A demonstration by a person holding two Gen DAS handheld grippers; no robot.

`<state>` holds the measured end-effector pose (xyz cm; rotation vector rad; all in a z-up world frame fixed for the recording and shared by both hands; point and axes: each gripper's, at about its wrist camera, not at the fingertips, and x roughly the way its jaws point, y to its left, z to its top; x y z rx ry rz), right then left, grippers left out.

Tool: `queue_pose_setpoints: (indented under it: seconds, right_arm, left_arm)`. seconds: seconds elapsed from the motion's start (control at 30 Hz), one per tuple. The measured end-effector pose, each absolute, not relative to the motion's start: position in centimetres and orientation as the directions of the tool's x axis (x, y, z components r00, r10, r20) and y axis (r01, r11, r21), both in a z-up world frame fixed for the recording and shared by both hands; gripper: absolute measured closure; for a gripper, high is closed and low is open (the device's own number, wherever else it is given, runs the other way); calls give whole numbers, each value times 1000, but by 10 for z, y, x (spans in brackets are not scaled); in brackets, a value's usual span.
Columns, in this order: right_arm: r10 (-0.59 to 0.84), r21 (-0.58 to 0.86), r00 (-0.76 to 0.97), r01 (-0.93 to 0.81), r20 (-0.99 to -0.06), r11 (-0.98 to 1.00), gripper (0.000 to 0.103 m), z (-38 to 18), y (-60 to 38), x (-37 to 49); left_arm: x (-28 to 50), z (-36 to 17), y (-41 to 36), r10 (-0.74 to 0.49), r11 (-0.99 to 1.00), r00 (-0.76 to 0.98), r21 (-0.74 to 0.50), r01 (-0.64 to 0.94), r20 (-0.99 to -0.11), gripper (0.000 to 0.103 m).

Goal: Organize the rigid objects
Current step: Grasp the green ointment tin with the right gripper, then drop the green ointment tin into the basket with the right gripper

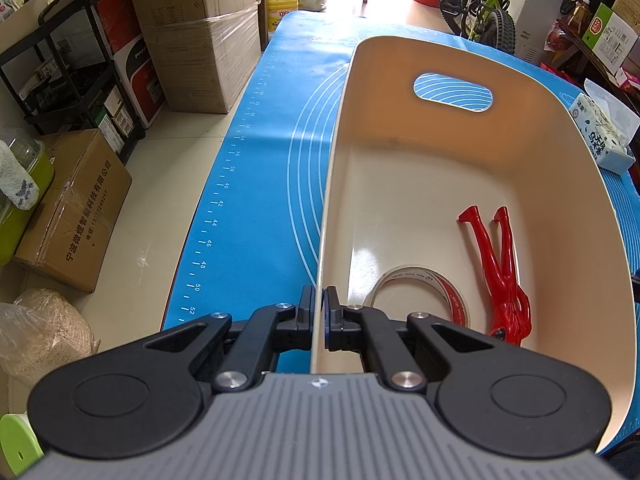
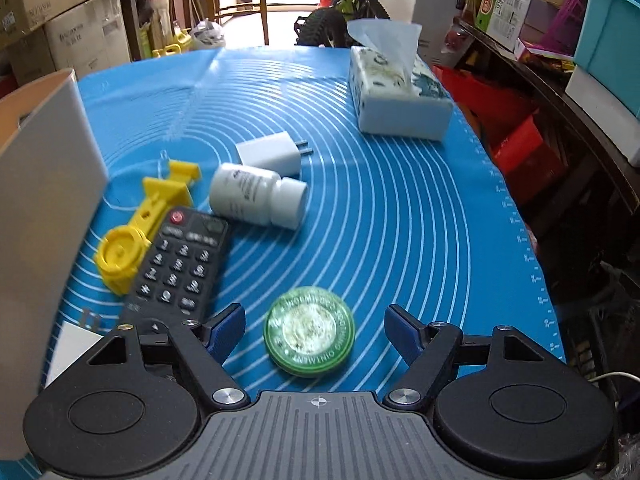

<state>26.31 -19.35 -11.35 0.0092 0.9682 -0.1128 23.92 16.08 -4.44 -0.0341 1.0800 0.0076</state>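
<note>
My left gripper point(image 1: 320, 304) is shut on the near rim of a cream plastic bin point(image 1: 440, 152), one pad on each side of the wall. Inside the bin lie a roll of tape point(image 1: 420, 292) and a red leg-shaped tool point(image 1: 500, 268). My right gripper point(image 2: 316, 330) is open above the blue mat point(image 2: 420, 220), with a round green tin point(image 2: 309, 332) lying between its fingers, untouched. Further off lie a black remote point(image 2: 180, 264), a yellow plastic part point(image 2: 140, 228), a white pill bottle point(image 2: 256, 196) on its side and a white charger plug point(image 2: 270, 152).
The bin's outer wall point(image 2: 44, 184) fills the left of the right wrist view. A tissue box point(image 2: 396, 96) stands at the mat's far right. Cardboard boxes point(image 1: 192, 32), a black shelf and a bicycle surround the table. The mat's right edge drops off beside cluttered shelves.
</note>
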Motion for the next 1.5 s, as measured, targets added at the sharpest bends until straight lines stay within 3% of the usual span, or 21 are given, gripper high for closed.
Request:
queue_pose_setpoints:
  seconds: [0.2,0.23,0.57,1.0,1.3,1.5]
  right_arm:
    - [-73,-13,572,108,-817,994,37,-119,-197,260]
    - [-64,-6,577,102,-814,995,49,-118,-197,259]
    - [-109,-26,657,136,-746,990,49,-88,-183,247]
    - [81,85,815,-39,-574,996,49,9,-107,244]
    - [205,131,755,-158,-623,979,49,0,-38,258]
    - [193,30,718,-233,-669,972,49,-21,5,255]
  left_arm:
    - [239,-44,163,-9,1000,471,-22,-22,-882,97]
    - [239,-44,162,-9,1000,471,-22,-22,-882,97]
    - [239,-44,162,-8,1000,471,-21,-22,-882,97]
    - [239,-44,162,-8,1000,470,-21,-22,-882,97]
    - [239,-43,161,-6,1000,470,-19,-21,-883,97]
    - [240,-43,161,-5,1000,468,-16,-19,-884,97]
